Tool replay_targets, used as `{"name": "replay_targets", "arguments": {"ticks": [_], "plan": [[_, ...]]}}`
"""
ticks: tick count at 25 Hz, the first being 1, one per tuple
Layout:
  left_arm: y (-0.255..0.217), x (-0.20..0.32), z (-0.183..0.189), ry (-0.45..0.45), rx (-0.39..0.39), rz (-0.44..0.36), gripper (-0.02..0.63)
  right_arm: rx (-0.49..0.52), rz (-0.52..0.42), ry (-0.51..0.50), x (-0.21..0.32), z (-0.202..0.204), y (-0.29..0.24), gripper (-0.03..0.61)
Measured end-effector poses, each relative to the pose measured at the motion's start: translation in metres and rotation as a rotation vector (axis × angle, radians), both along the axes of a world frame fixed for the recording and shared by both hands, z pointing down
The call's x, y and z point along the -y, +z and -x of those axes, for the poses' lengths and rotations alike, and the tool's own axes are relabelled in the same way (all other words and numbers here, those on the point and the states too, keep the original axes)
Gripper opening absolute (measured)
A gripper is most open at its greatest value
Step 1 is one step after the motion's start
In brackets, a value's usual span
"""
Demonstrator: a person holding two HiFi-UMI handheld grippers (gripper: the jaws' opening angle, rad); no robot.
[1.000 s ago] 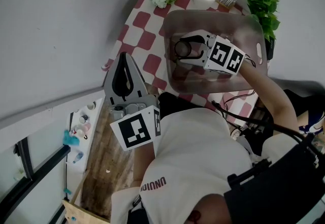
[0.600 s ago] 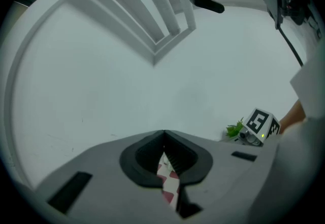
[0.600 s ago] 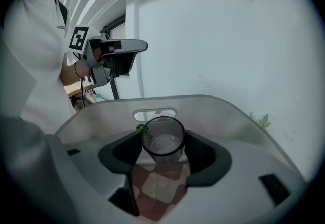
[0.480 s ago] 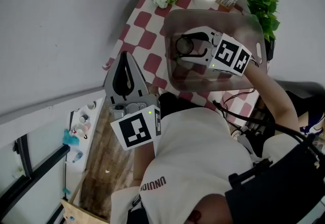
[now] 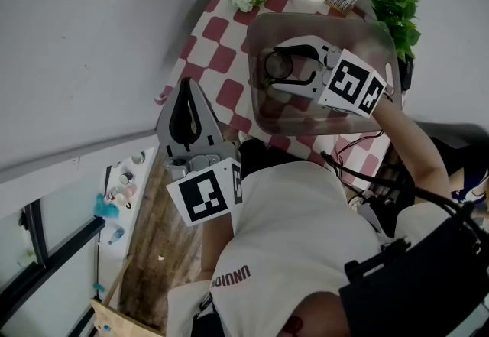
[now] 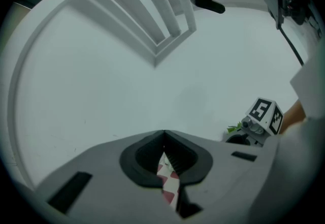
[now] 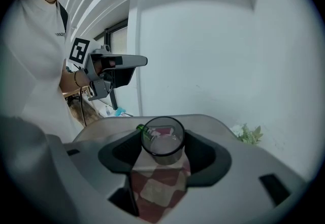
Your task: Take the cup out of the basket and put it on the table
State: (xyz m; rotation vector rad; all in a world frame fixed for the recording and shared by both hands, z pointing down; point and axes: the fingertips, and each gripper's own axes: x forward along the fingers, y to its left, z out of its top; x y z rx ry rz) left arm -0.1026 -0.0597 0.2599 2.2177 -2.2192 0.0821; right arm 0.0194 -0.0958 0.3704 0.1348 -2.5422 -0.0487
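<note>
Holding the cup (image 7: 163,139) in my right claw (image 5: 273,68) over the basket (image 5: 384,36), left claw (image 6: 163,140) closed empty, I feared its slick wall slipping.

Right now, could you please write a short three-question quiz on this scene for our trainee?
1. True or false: the left tongs are shut with nothing between them.
2. What do the right tongs grip? A) a clear cup B) a white candle C) a bunch of flowers
3. Fill the gap: in the head view the cup sits inside the outline of the translucent ______, not yet on the checked tablecloth.

Key: 1 true; 2 A; 3 basket.
</note>
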Motion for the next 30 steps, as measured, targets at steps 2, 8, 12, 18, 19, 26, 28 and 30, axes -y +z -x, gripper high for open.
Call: {"name": "replay_targets", "arguments": {"ticks": [2, 8, 12, 18, 19, 26, 28, 30], "plan": [[-0.001, -0.002, 0.001, -0.003, -0.001, -0.002, 0.012, 0.010, -0.007, 0.002, -0.001, 0.001, -0.006, 0.279], [-0.001, -0.006, 0.003, -0.010, 0.000, -0.004, 0.013, 0.030, -0.025, 0.008, -0.003, 0.003, -0.021, 0.279], [-0.002, -0.008, 0.004, -0.016, 0.001, -0.006, 0.012, 0.044, -0.033, 0.015, -0.002, 0.004, -0.029, 0.279], [-0.002, -0.011, 0.006, -0.024, 0.000, -0.007, 0.013, 0.071, -0.052, 0.018, -0.007, 0.011, -0.045, 0.279], [-0.002, -0.012, 0.006, -0.026, 0.000, -0.007, 0.012, 0.076, -0.054, 0.019, -0.007, 0.012, -0.047, 0.279], [-0.004, -0.015, 0.011, -0.045, 0.001, -0.008, 0.012, 0.105, -0.057, 0.027, -0.010, 0.019, -0.063, 0.279], [-0.004, -0.016, 0.012, -0.049, -0.001, -0.009, 0.014, 0.090, -0.075, 0.013, -0.013, 0.020, -0.067, 0.279], [-0.004, -0.017, 0.014, -0.053, -0.002, -0.010, 0.013, 0.072, -0.096, -0.005, -0.016, 0.022, -0.071, 0.279]]}}
